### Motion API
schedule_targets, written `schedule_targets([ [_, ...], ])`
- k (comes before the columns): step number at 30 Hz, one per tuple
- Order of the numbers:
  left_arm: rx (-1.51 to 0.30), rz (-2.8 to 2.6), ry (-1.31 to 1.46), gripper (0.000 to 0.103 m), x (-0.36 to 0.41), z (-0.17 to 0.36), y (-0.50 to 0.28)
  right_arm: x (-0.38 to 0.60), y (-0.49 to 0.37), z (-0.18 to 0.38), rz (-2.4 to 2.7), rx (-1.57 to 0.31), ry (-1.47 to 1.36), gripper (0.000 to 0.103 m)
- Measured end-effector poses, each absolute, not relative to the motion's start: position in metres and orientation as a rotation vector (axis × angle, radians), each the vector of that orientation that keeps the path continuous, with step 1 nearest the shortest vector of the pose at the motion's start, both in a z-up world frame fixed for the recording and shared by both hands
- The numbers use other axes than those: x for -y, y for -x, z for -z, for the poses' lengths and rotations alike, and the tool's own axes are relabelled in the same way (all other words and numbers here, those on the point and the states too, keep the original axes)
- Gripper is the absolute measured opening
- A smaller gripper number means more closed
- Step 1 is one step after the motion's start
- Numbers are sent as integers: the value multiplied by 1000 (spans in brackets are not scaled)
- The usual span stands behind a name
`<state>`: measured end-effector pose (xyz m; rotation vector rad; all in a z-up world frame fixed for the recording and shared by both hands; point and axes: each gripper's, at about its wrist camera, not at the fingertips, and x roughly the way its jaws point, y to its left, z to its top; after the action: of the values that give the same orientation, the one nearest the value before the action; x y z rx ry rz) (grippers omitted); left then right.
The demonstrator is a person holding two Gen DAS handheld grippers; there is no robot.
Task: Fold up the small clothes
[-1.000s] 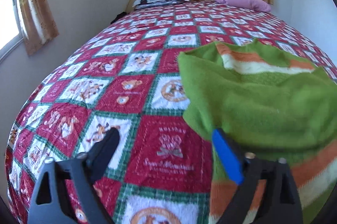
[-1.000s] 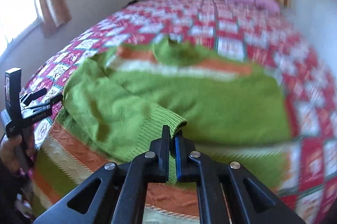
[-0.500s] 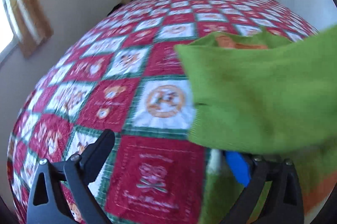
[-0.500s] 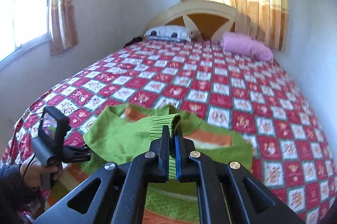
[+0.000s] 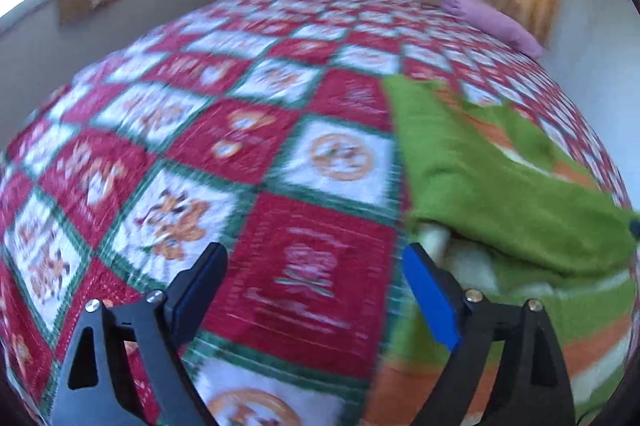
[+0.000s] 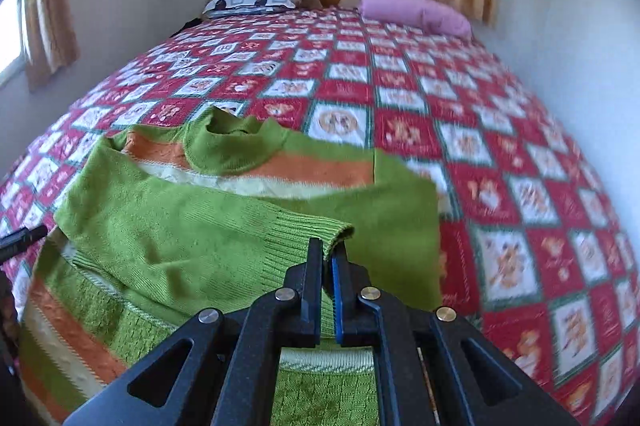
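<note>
- Left wrist view: the left gripper [image 5: 312,264] hovers over the patchwork quilt [image 5: 224,129], its jaws wide apart but closing, with only quilt between them. The green sweater [image 5: 500,193] lies just to its right on the bed.
- Right wrist view: the right gripper [image 6: 326,246] is clamped tight on the ribbed sleeve cuff [image 6: 320,232], holding the sleeve across the sweater's [image 6: 168,242] striped body, below the collar [image 6: 232,145].
</note>
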<state>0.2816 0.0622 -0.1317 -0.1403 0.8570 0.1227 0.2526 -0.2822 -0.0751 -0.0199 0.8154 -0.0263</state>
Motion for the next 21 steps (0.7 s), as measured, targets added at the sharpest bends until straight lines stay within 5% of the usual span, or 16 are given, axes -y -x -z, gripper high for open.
schedule_targets([
  [4, -830, -99, -68, 94, -25, 127, -296, 275, -246, 65, -5, -785, 44, 3],
  [10, -852, -67, 1, 66, -38, 131, -318, 257, -239, 44, -48, -732, 67, 3],
  [13, -875, 21, 3, 34, -33, 136, -320, 252, -237, 43, -66, -724, 66, 3],
  [14, -871, 72, 21, 12, -31, 134, -319, 251, -236, 44, -69, -724, 69, 3],
  [21, -784, -39, -62, 0, -34, 122, -288, 260, -236, 44, -5, -705, 79, 3],
])
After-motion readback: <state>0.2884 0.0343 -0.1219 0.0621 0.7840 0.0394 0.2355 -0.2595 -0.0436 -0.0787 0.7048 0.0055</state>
